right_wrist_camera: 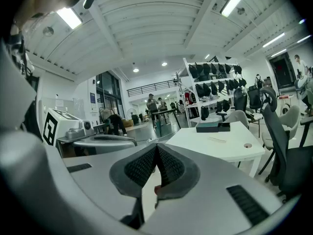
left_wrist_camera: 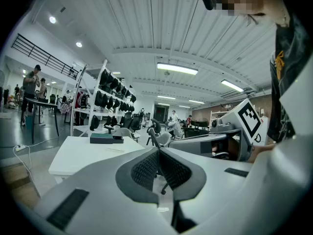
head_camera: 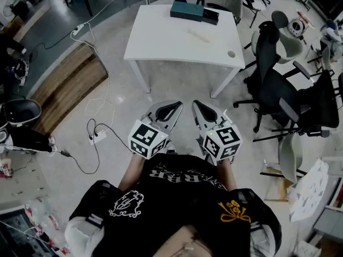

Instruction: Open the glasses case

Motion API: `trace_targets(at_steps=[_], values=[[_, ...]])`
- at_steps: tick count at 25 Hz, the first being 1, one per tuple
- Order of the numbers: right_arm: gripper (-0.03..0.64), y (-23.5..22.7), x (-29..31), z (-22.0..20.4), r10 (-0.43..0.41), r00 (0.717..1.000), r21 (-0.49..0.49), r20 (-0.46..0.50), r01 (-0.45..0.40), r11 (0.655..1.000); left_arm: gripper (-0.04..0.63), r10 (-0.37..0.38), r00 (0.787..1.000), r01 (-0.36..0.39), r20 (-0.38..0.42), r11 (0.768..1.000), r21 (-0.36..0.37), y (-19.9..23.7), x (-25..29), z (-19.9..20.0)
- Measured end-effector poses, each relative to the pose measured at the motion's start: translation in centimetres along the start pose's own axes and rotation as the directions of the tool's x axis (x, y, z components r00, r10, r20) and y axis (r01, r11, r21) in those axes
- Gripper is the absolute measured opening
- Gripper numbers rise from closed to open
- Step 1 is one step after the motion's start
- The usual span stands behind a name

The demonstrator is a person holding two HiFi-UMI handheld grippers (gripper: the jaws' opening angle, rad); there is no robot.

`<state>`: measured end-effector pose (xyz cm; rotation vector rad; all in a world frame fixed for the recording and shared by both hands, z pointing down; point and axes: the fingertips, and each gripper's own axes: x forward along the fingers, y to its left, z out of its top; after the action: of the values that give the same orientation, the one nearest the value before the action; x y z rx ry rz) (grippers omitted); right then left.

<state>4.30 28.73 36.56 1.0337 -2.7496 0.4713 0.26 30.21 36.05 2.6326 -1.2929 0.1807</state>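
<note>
On the far edge of a white table (head_camera: 161,42) lie a dark teal case (head_camera: 187,10) and a smaller black case (head_camera: 210,18), both closed; I cannot tell which is the glasses case. Both show small in the left gripper view, teal case (left_wrist_camera: 101,138), and in the right gripper view, teal case (right_wrist_camera: 208,127). My left gripper (head_camera: 178,106) and right gripper (head_camera: 196,104) are held side by side in front of my body, well short of the table. Each is shut with nothing between its pads, as the left gripper (left_wrist_camera: 158,153) and right gripper (right_wrist_camera: 156,151) show close up.
A thin pale strip (head_camera: 199,36) lies mid-table and a small round disc (head_camera: 231,53) sits at its near right corner. Office chairs (head_camera: 278,90) crowd the right. Cables and a power strip (head_camera: 99,137) lie on the floor to the left, beside a wooden platform (head_camera: 69,87).
</note>
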Motion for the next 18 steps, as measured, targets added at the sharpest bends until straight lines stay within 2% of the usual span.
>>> trace_targets(at_steps=[4, 10, 18], values=[[0.012, 0.0, 0.3, -0.1, -0.007, 1.000, -0.010, -0.004, 0.007, 1.000, 0.023, -0.008, 1.000, 0.008, -0.002, 1.000, 0.000, 0.1, 0.2, -0.1], [0.012, 0.1, 0.8, -0.1, -0.007, 1.000, 0.054, 0.012, 0.007, 0.999, 0.023, -0.015, 1.000, 0.015, 0.000, 1.000, -0.001, 0.5, -0.1, -0.2], [0.014, 0.5, 1.6, -1.1, -0.034, 0.999, 0.072, -0.006, 0.035, 0.997, 0.023, -0.013, 1.000, 0.013, 0.001, 1.000, -0.017, 2.0, -1.3, -0.9]])
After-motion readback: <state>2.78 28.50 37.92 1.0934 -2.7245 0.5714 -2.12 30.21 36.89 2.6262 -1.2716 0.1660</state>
